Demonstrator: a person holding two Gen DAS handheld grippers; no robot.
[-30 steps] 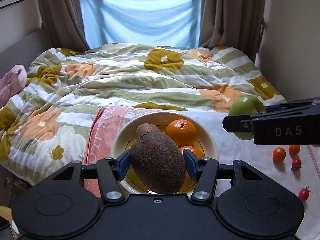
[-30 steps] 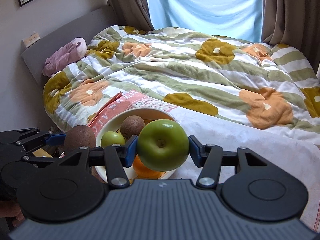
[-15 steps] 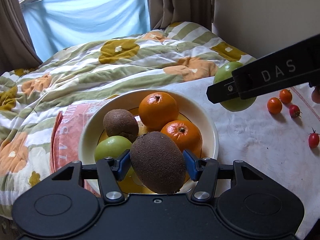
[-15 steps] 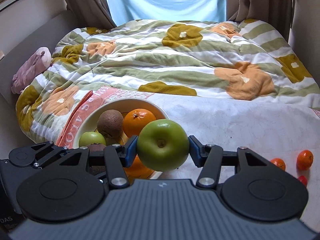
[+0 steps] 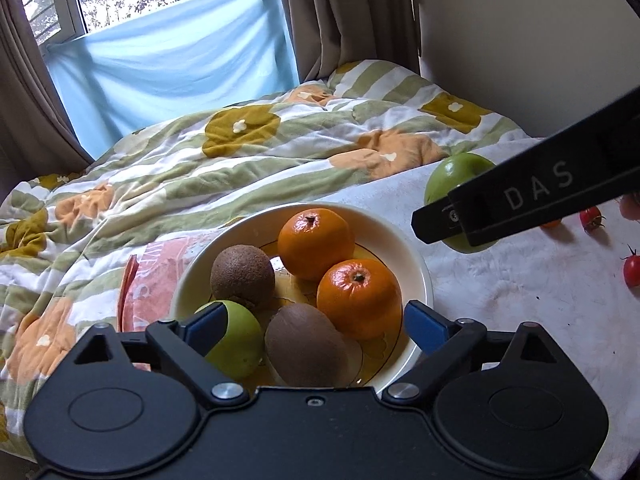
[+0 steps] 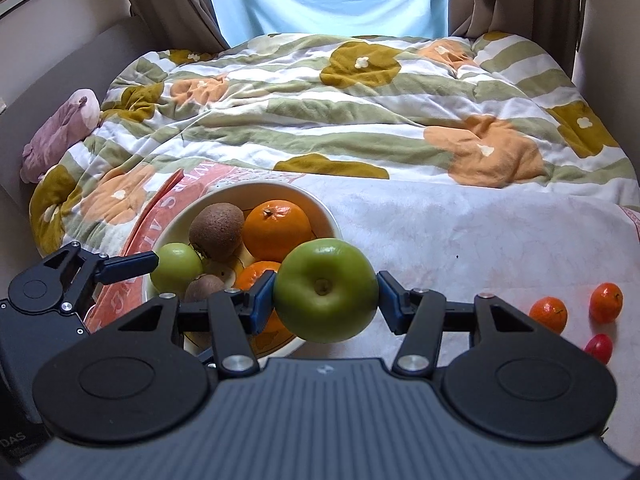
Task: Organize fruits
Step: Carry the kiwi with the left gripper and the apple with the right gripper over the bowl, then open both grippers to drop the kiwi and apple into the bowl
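Released a moment ago, the fuzzy brown oval kiwi [image 5: 306,346] now lies in the cream ceramic bowl [image 5: 416,268].
Left gripper [image 5: 316,326] jaws are opening, clear of it; right gripper [image 6: 326,294] clamps the round green apple [image 6: 326,290] beside the bowl.

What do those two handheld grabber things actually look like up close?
Both are matte black plastic tools. The left gripper has a smooth body; the right gripper has a ribbed grey-black body. Each has round black pivot discs, silver screws, angular linkage arms and blue pads on its jaws. White "DAS" lettering marks the side.
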